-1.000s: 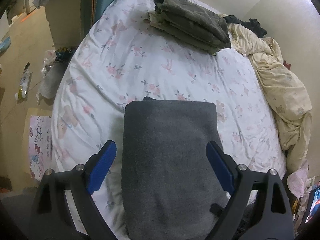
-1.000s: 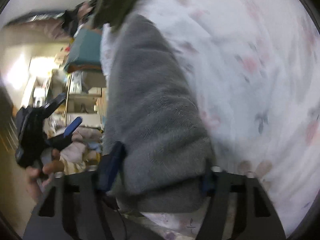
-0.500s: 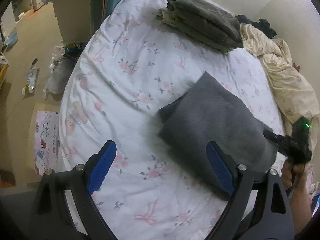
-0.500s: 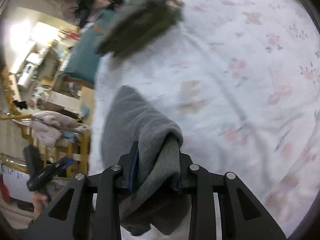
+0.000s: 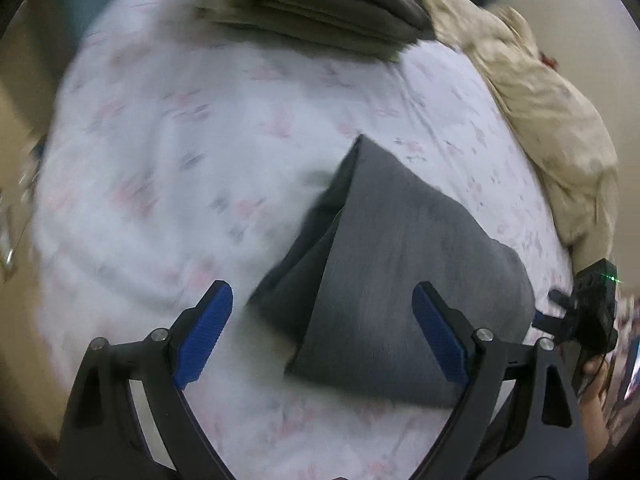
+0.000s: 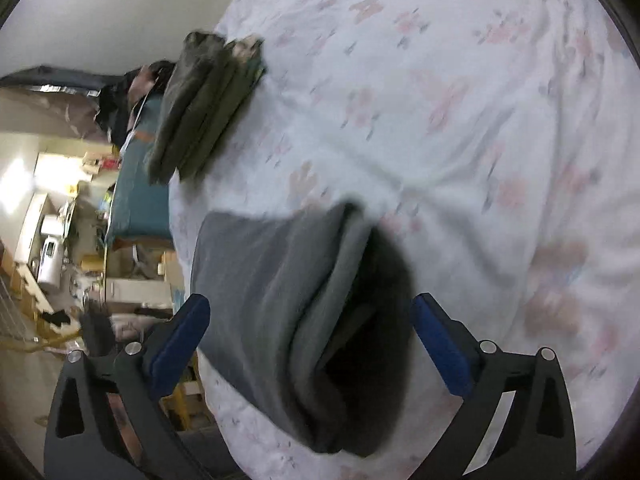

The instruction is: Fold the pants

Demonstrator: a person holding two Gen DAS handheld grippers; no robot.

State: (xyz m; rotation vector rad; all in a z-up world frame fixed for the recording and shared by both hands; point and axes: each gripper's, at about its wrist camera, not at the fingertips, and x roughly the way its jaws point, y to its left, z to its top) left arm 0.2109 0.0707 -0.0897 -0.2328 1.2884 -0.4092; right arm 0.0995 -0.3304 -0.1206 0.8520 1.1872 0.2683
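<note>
Both your claws, left gripper [image 5: 322, 336] and right gripper [image 6: 310, 342], gape wide, holding nothing. The gray pants [image 5: 400, 280] lie folded on the bed [image 5: 160, 140]; stacking them on the pile [image 5: 320, 4] at twelve o'clock probably remains.

No text, label, brand, number or sign can be read in either view.

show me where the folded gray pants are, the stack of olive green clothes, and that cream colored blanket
folded gray pants [image 5: 400, 272]: left wrist view, on the flat top layer.
olive green clothes stack [image 6: 200, 108]: right wrist view, on the uppermost folded piece.
cream blanket [image 5: 552, 112]: left wrist view, on its bunched middle.
</note>
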